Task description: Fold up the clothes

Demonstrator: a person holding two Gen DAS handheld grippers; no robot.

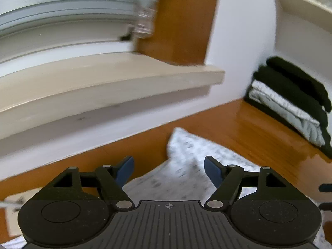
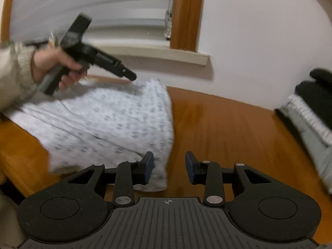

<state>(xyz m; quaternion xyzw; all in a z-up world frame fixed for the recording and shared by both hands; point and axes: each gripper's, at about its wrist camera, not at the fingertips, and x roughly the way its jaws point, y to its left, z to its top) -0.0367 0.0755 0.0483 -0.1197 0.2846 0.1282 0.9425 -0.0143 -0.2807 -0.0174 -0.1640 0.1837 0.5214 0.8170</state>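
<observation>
A white garment with a small grey print [image 2: 108, 124] lies folded on the wooden table [image 2: 224, 124]; it also shows in the left wrist view [image 1: 182, 166]. My left gripper [image 1: 169, 171] is open and empty, held above the garment's far part. In the right wrist view the left gripper [image 2: 130, 75] hangs over the garment's far edge, held by a hand. My right gripper [image 2: 169, 167] is open and empty at the garment's near right corner, its left pad [image 2: 148, 167] over the cloth.
A stack of folded clothes, black on top of grey-white [image 1: 294, 101], sits at the table's right side and also shows in the right wrist view [image 2: 311, 112]. A window sill [image 1: 108, 83] and white wall run behind the table. A white paper [image 1: 14, 213] lies at the left.
</observation>
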